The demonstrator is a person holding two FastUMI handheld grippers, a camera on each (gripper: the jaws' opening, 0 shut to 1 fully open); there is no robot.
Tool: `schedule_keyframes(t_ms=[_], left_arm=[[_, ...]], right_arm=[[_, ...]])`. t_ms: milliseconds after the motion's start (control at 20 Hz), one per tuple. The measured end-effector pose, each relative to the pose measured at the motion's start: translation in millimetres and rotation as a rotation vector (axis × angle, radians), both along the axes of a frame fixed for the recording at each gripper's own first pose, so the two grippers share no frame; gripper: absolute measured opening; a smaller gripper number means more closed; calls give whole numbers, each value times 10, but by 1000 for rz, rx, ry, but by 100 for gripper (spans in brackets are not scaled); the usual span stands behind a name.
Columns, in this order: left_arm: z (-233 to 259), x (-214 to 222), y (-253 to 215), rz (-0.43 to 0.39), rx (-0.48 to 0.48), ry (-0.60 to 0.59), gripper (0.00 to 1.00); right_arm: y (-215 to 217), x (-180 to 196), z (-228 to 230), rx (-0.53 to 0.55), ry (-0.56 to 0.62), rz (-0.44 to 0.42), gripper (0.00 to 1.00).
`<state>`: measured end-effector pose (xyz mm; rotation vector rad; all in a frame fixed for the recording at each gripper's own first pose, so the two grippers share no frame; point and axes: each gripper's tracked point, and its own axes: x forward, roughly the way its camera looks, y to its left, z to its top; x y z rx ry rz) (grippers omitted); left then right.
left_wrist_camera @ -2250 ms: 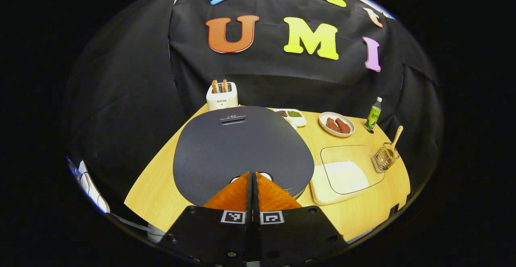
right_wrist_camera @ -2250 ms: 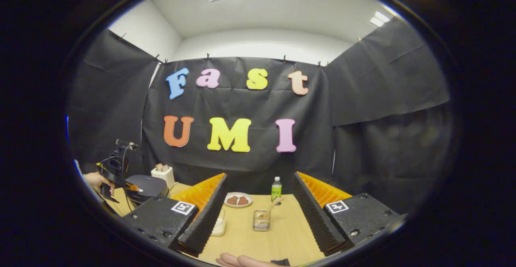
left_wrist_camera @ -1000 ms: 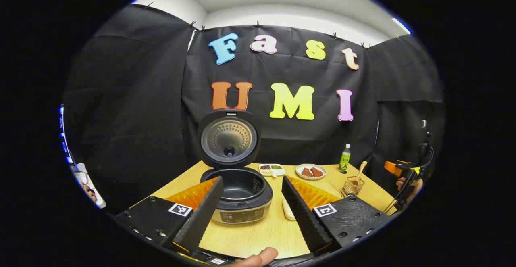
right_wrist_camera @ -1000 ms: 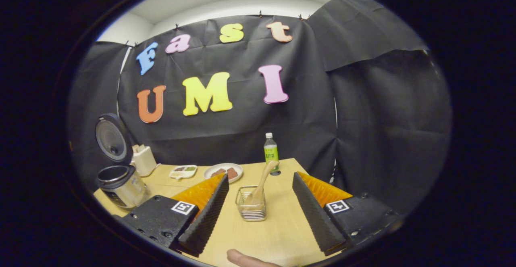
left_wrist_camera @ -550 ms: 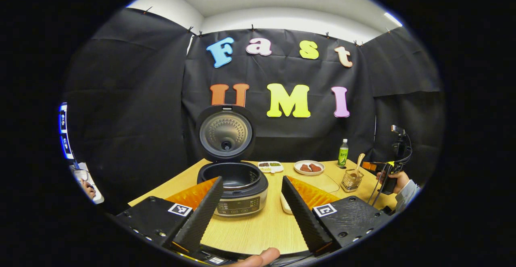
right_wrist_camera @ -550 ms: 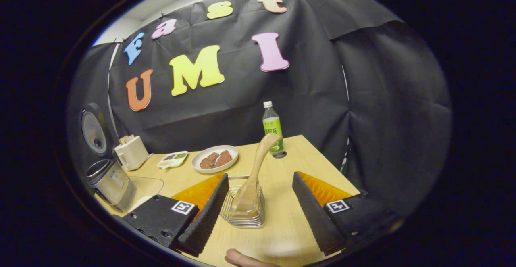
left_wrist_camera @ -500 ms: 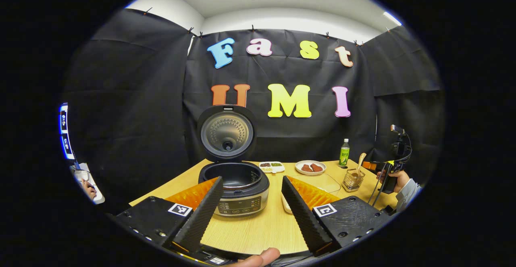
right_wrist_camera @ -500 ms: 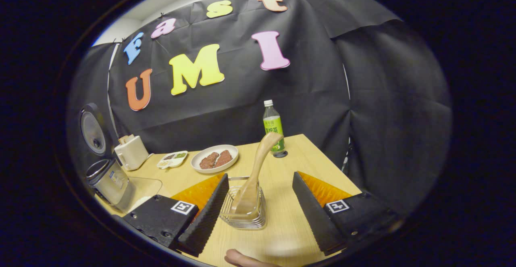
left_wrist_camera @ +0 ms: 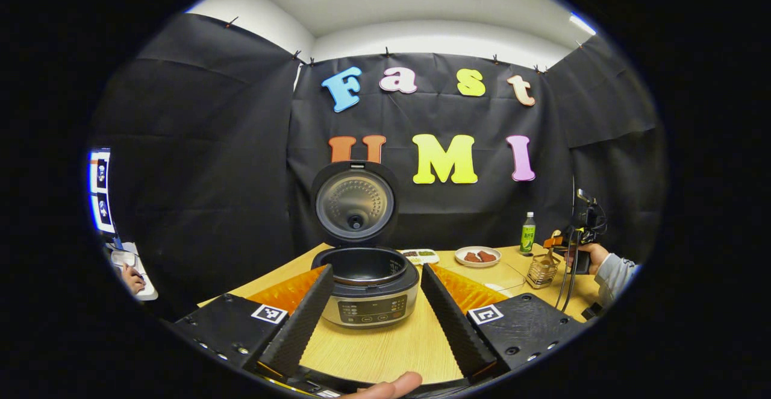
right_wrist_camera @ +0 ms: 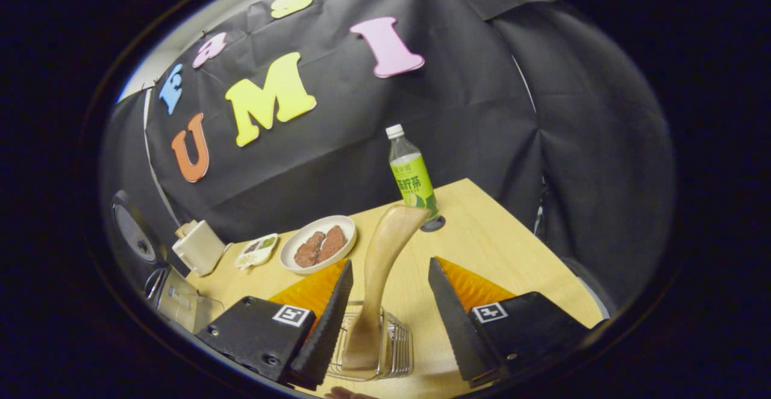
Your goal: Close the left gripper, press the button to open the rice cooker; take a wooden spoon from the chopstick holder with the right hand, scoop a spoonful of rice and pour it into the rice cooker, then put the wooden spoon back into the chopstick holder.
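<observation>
Pale wood is what I see nearest in the right gripper view: the wooden spoon [right_wrist_camera: 378, 272] stands in the wire chopstick holder [right_wrist_camera: 394, 351], its handle leaning up between my right gripper [right_wrist_camera: 385, 269]'s fingers. The jaws are spread wide, one finger on each side of the handle, neither touching it. Beyond the holder a white plate [right_wrist_camera: 317, 243] with two brown pieces sits toward the middle of the surface [right_wrist_camera: 494, 236], and a green-labelled bottle [right_wrist_camera: 411, 176] stands upright at the far edge.

In the left gripper view my left gripper [left_wrist_camera: 376, 272] hangs over the near edge of the surface, jaws wide apart and holding nothing. Between its fingers stands the rice cooker [left_wrist_camera: 367, 287], its lid [left_wrist_camera: 355, 203] raised upright and the dark inner pot showing. Farther off, near the right edge, I see the right gripper [left_wrist_camera: 569, 242] in a hand [left_wrist_camera: 593, 254], just beside the chopstick holder [left_wrist_camera: 542, 269].
</observation>
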<state>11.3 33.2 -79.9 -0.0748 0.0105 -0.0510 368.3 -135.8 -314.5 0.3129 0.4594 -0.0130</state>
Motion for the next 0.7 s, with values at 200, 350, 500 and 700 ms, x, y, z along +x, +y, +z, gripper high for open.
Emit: schedule_keyframes(t_ms=[200,350,500,700], left_arm=[[-52,13,49,5,-1,8,94],[-103,1,67,-3,0,19,94],[-146,-4,52,-25,35,12,94],[-178,-87,91,-19,61,-3,94]], right_arm=[[95,-17,124,41,-28,9,33],[163,-95,197,4,-54,10,16],[217,-229,468,-56,-104,5,15],[272,-398,936,-136,-187,-17,15]])
